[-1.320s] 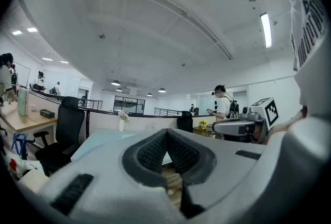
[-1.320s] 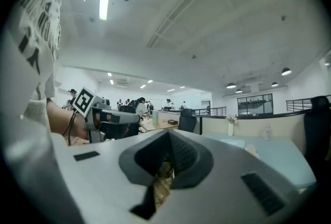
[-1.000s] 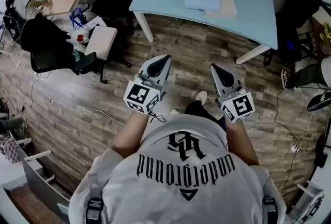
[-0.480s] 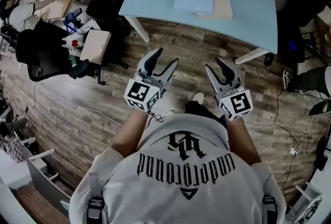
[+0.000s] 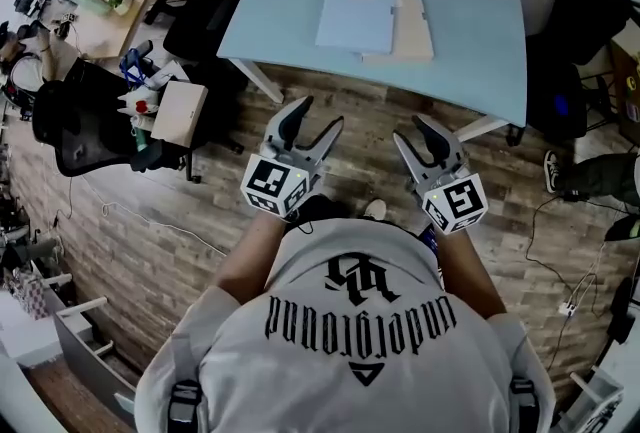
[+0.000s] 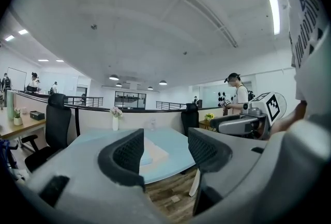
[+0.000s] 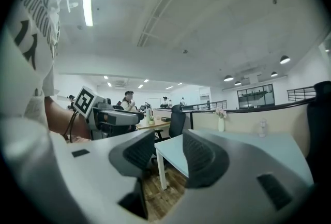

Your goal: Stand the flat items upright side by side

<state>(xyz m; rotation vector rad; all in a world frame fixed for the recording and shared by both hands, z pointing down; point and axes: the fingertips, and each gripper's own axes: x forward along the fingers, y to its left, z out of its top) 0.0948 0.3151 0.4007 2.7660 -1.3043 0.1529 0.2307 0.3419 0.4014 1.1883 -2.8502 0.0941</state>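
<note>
You are at the approach step, and nothing is lifted yet. The light blue folder (image 5: 357,13) lies flat near the far middle of the pale worktop (image 5: 480,41). The tan board (image 5: 412,26) lies flat against the folder's right side, and its left edge seems to be tucked under the folder. Neither one stands upright.

Your left hand-held gripper (image 5: 315,118) and right hand-held gripper (image 5: 412,131) are both over the wooden floor (image 5: 150,211). They are short of the worktop's near edge and well apart from both pieces.

Your left hand-held gripper's jaws are opening and already stand wide. In its own view there is a clear gap between the dark ribbed pads (image 6: 129,153), and nothing is in it. The folder and board show through that gap, far off on the worktop. Your right hand-held gripper's jaws are opening too, with a somewhat narrower gap. It holds nothing, and only a worktop corner and leg show beyond it.

My reading is that your next move is to carry both hand-held grippers forward over the worktop and come down at the pieces' edges. Both lie thin and flush on the surface, and one overlaps the other. You will likely need to slide or tip an edge up before a jaw can get under it, with the other hand-held gripper steadying the piece as it rises.
</note>
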